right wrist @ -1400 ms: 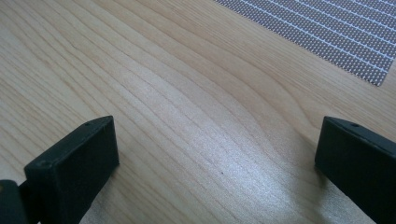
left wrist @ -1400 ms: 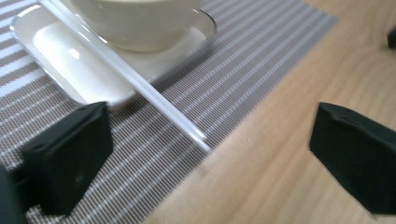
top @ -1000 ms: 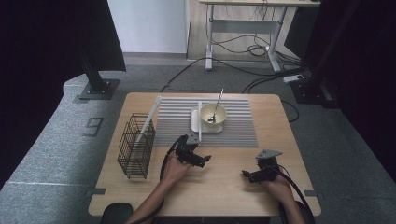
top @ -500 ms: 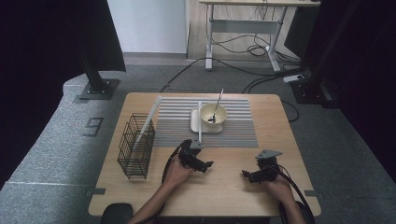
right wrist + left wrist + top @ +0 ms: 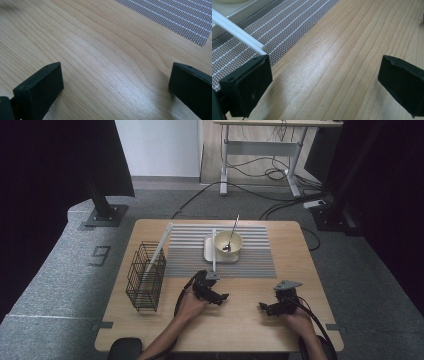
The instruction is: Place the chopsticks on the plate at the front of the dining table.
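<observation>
**A:** Your left gripper (image 5: pixel 212 291) sits low over the table (image 5: pixel 240 325) with its jaws wide apart and nothing between them. The nearest thing to it is the white stick (image 5: pixel 214 251). It lies on the striped mat (image 5: pixel 255 255), its long axis running 12 to 6 in the high view, with the near end right at the mat's front edge, just at 12 o'clock from your left hand (image 5: pixel 187 304).

**B:** And from the gripper's own camera?

**A:** In the left gripper view the stick (image 5: pixel 237 31) comes in from 10 o'clock and its tip ends just above the left jaw, close to it; I can't tell whether they touch. So the stick is off to the side of the gap, not inside it. I'd judge you need to swing toward 10 o'clock until the jaws straddle it across its length.

**B:** The right one?

**A:** Your right gripper (image 5: pixel 272 309) is well apart from the stick, jaws also spread and empty over bare wood. The left is clearly nearer.

**B:** Anything hard to make out?

**A:** The stick's far end runs alongside the white tray (image 5: pixel 212 254) under the bowl (image 5: pixel 228 241), white against white. It looks as if it rests on the tray's edge, but I can't be sure. The left gripper view cuts the stick off at the frame edge.
</observation>
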